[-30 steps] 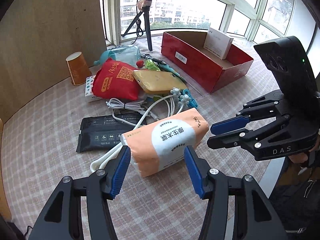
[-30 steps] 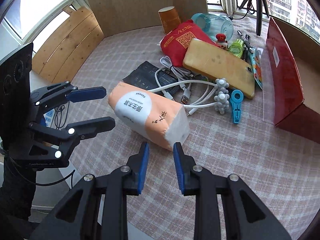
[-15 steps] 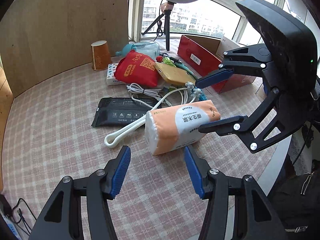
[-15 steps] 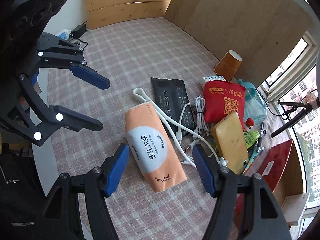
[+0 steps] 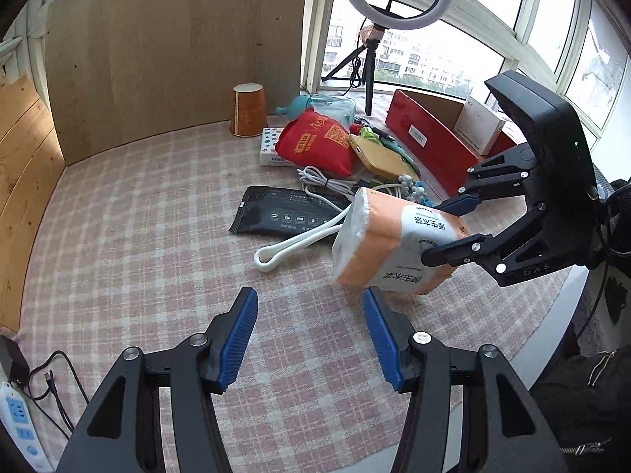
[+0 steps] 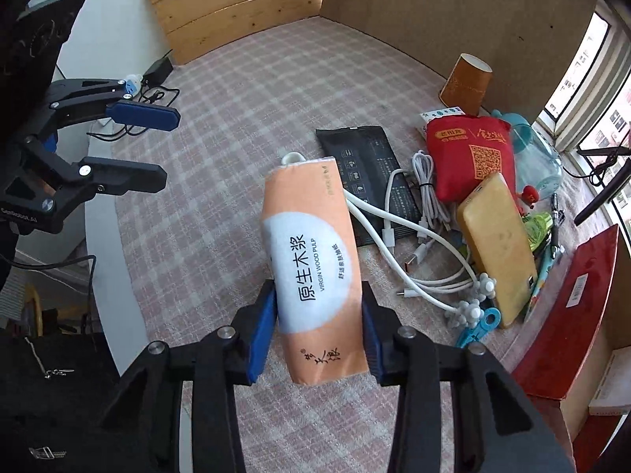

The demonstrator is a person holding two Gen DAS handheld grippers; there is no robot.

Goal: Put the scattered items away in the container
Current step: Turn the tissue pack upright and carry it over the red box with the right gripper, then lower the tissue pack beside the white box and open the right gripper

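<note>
— Where's the tissue pack (image 6: 315, 260) sitting against your tongs?

— Between the blue pads of my right tongs (image 6: 318, 329), which are closing on its near end; both pads lie against its sides. In the left wrist view the pack (image 5: 388, 244) hangs tilted, its far end off the checked counter (image 5: 157, 244). My left tongs (image 5: 309, 339) stand apart with nothing between them; the pack is at about one o'clock from them, just beyond the right pad.

— What's around it?

— At twelve o'clock past the pack, a black wipes packet (image 6: 366, 173) and white cables (image 6: 422, 213). At two o'clock, a red pouch (image 6: 469, 153), a yellow phone (image 6: 499, 244), a paper cup (image 6: 467, 82).

— And the container?

— The red box (image 6: 568, 315) is at three o'clock. The phone, a blue clip (image 6: 479, 325) and the cable ends lie between it and the pack.
</note>
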